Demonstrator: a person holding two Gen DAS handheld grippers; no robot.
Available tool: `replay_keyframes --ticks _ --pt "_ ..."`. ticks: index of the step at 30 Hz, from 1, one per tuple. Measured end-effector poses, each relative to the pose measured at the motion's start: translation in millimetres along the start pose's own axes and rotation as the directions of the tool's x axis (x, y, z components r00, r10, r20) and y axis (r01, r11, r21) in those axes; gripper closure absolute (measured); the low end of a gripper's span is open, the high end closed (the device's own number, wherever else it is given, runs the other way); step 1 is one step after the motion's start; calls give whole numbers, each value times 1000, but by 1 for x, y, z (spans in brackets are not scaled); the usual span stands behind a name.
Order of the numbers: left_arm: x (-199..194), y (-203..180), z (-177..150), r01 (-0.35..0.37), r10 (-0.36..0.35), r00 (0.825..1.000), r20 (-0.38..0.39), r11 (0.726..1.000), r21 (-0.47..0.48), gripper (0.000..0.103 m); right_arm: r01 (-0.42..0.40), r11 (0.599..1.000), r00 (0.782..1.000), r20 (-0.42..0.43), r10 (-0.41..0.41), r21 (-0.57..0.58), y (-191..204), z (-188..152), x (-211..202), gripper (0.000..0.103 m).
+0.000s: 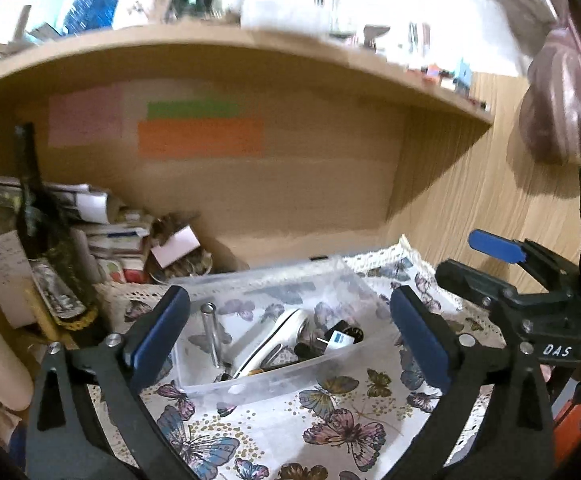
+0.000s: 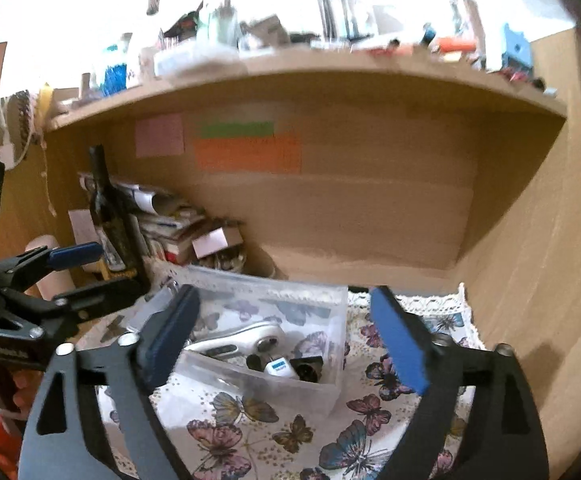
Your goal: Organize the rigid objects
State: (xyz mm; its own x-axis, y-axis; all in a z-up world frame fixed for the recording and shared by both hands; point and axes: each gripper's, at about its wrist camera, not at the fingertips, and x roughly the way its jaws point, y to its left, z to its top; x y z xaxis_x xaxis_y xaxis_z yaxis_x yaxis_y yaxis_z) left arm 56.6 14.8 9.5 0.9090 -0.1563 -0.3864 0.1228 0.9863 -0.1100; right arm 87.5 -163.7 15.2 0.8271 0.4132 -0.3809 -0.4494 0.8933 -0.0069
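While both grippers are hanging above the butterfly cloth (image 1: 330,432) with nothing between their fingers, I am watching the clear plastic bin (image 1: 274,376) that is sitting on it, straight ahead of both cameras. I am keeping the left gripper (image 1: 290,340) spread wide, and the right gripper (image 2: 286,340) is gaping just as wide and is carrying nothing.

Inside the bin a metal cylinder (image 1: 212,332), a white handled tool (image 1: 278,336), a small white and blue plug (image 2: 277,368) and some dark bits I cannot identify are lying loose, several of them touching. I am judging the sorting as mostly done or paused, since no stray item is showing on the cloth.

My worry is the bin itself: it is looking light and thin-walled, so a finger catching its near rim is likely to tip it or shove it across the cloth, which could bunch up. Because the walls are see-through, I am finding their edges hard to read. Both tools are crowding the same opening, so they risk knocking together.

To the left a dark bottle (image 1: 38,216) is standing upright beside a heap of papers (image 1: 102,220), near enough to topple if I am swinging wide. Overhead, the wooden shelf (image 1: 250,52) is limiting how high I can lift.
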Motion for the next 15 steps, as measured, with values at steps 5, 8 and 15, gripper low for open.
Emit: replay_keyframes --ticks 5,8,15 --pt "-21 3 0 -15 15 999 42 1000 -17 0 20 1000 999 35 -20 -1 5 -1 -14 0" --pt "-30 2 -2 -21 22 998 57 1000 -16 0 23 1000 999 45 -23 0 6 -2 -21 0" --pt "-44 -1 -4 -37 36 996 87 999 3 0 23 1000 998 60 -23 0 8 -4 -31 0"
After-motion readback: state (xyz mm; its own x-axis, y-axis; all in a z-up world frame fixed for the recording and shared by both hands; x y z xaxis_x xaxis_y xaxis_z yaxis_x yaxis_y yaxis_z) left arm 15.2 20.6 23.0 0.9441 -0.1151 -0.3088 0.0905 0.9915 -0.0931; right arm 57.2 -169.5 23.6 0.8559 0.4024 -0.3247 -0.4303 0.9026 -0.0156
